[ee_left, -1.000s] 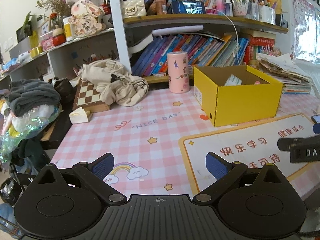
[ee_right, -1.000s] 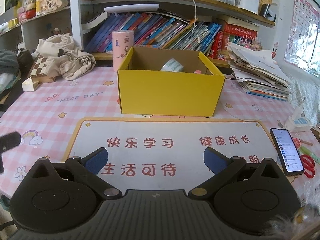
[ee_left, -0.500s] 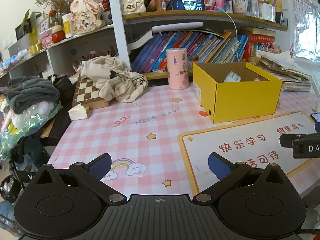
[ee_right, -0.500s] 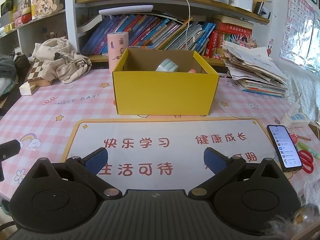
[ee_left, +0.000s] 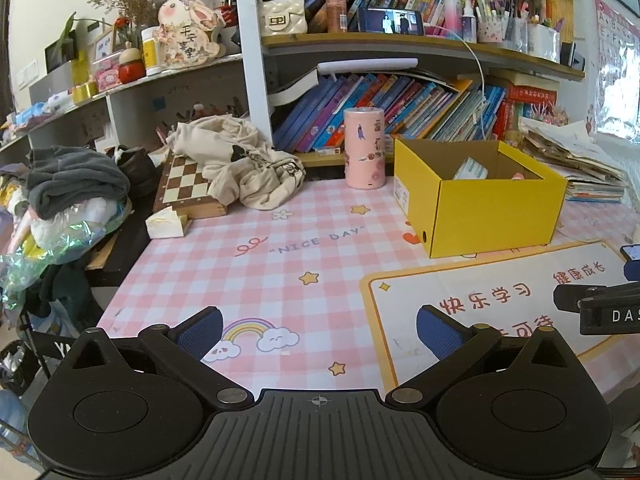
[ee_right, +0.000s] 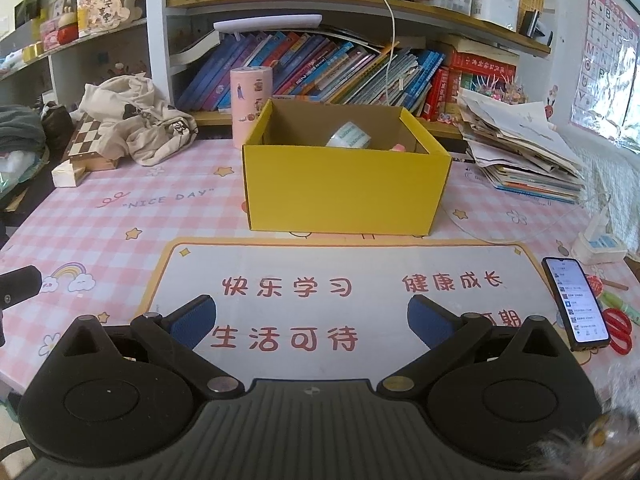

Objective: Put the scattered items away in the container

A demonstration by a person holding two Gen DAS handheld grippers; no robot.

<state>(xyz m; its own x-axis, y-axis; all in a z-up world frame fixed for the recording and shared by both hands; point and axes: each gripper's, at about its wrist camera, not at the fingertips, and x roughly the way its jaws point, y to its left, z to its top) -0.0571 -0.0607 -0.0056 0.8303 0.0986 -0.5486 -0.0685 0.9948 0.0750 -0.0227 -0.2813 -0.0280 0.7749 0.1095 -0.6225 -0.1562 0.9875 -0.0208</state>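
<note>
An open yellow cardboard box (ee_right: 344, 188) stands on the pink checked table, also in the left wrist view (ee_left: 492, 216). Inside it lie a roll of tape (ee_right: 349, 136) and a small pink item (ee_right: 398, 148). My left gripper (ee_left: 318, 330) is open and empty, held above the table's front left, well short of the box. My right gripper (ee_right: 310, 320) is open and empty above the white desk mat (ee_right: 344, 304), in front of the box.
A pink cylinder tin (ee_right: 251, 106) stands behind the box's left corner. A beige cloth (ee_right: 132, 120) lies on a chessboard (ee_left: 188, 188) at the left. A phone (ee_right: 574, 304), red scissors (ee_right: 618, 330) and a paper stack (ee_right: 520, 156) are at the right. Bookshelves run behind.
Both grippers have drawn back and risen a little from the box, so it looks smaller and farther. Both stay open and empty.
</note>
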